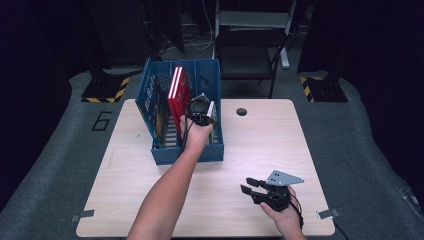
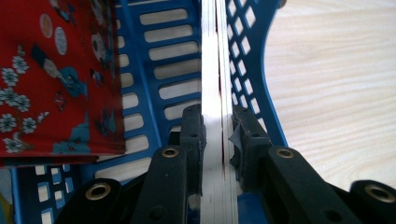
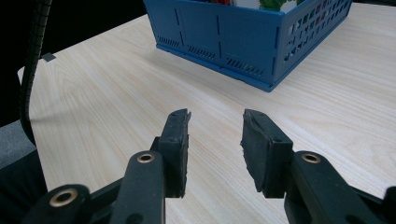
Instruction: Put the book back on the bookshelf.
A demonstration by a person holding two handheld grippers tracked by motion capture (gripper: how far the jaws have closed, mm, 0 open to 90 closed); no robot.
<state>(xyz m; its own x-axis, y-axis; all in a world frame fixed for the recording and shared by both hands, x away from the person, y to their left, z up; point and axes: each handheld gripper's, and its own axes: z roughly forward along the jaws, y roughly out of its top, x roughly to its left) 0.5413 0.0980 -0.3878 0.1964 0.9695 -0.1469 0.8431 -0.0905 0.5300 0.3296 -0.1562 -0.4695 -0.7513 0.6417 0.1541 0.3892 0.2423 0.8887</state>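
A blue slotted file rack (image 1: 187, 152) stands on the table's far left half. A red patterned book (image 1: 177, 92) leans upright inside it, and its cover (image 2: 51, 79) is on the left in the left gripper view. My left gripper (image 1: 202, 115) reaches into the rack's right side. Its pads press on both faces of a thin white book (image 2: 214, 70) standing on edge beside the rack's right wall (image 2: 247, 42). Near the table's front right my right gripper (image 1: 249, 186) hovers open, with nothing between its jaws (image 3: 215, 123). They point toward the rack (image 3: 219, 37).
The light wooden table (image 1: 125, 185) has a dark round hole (image 1: 241, 111) near its far edge. A black chair (image 1: 250, 50) stands behind the table. A colourful book (image 1: 159, 117) leans at the rack's left side. Bare tabletop lies between my right gripper and the rack.
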